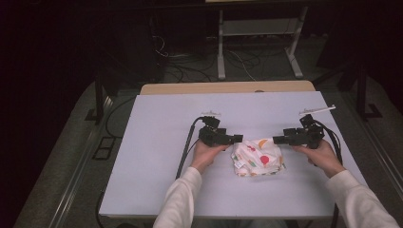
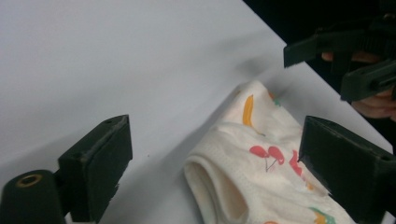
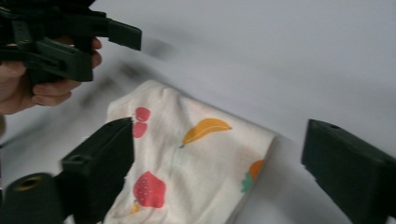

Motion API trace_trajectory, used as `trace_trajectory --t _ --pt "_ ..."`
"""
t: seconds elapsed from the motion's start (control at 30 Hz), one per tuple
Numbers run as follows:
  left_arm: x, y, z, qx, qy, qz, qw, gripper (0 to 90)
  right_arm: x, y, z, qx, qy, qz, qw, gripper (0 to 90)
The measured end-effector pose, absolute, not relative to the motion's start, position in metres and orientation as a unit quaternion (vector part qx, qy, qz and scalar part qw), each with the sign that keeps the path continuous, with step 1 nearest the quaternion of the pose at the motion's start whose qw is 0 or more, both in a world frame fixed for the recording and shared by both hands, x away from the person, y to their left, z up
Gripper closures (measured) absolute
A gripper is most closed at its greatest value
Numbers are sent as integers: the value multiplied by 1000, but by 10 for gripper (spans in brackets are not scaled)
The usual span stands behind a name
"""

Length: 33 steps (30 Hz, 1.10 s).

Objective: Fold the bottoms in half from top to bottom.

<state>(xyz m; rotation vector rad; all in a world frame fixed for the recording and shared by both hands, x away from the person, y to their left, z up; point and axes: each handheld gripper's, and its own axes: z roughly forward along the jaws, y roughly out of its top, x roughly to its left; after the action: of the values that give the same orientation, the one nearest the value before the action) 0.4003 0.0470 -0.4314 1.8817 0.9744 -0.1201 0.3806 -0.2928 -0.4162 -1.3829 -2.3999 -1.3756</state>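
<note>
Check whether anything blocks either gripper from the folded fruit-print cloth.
Nothing visible does. The cloth lies alone on the white table; the left gripper and right gripper stand open at its far edge, with bare tabletop around it.

One folded cloth (image 1: 258, 157), two claws (image 1: 236, 138)

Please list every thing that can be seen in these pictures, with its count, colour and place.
folded cloth: one, white with a fruit print, on the table between the two claws
table: one, pale grey top with a wooden far edge, centre
white frame: one, on the floor behind the table
cables: several, dark and white, on the floor behind the table
left claw: one, black, open, at the cloth's upper left edge
right claw: one, black, open, at the cloth's upper right edge
sleeves: two, white, bottom
</note>
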Motion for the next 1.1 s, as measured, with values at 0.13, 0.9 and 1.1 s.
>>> trace_trajectory --t 0.13,0.9,1.1 --pt "403 46 -432 777 398 -51 484 48 387 -295 -417 -448 -781 -434 19 18" --pt "412 40 -450 781 401 -85 471 118 405 -294 -439 -448 -788 -420 31 114" --pt "413 38 -454 781 400 -97 470 211 408 -294 -444 -448 -790 -415 48 218"
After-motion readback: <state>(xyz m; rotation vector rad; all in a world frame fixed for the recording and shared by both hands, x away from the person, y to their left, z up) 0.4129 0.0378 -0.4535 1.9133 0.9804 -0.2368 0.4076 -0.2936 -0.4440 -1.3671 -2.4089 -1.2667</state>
